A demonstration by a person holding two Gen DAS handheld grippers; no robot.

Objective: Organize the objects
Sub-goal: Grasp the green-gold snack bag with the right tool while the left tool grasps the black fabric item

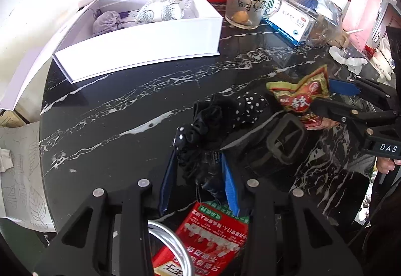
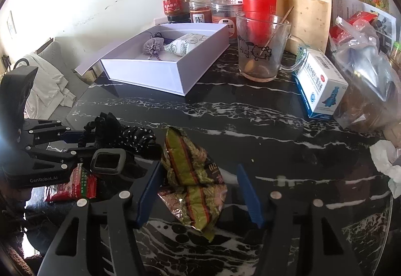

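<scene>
Black marble tabletop (image 2: 250, 125), veined white, carries everything, with jars and packets crowded along its far edge. Toward the far left corner sits a white box (image 2: 160, 75), lid folded back, already holding a lilac pouch (image 2: 153, 47) and a printed pouch (image 2: 184, 45); it looks like the place meant for the loose items.

At the near left edge lies a small heap: a black scrunchie (image 1: 218, 123) with white dots, a black buckle (image 1: 285, 143) just beside it, and a red sachet (image 1: 213, 238) under the tool. The left gripper (image 1: 198, 180) has its blue fingers apart on either side of the scrunchie's near end, seemingly about to take it; whether they press it I cannot tell.

Right of the heap, near the front edge, lies a green-and-red snack packet (image 2: 190, 180). The right gripper (image 2: 198, 190) straddles it with fingers wide apart, the left finger touching the packet, the right one clear, so nothing is clamped yet.

Farther right stand a glass mug (image 2: 263, 48) and a blue-and-white carton (image 2: 320, 85), probably left alone.
</scene>
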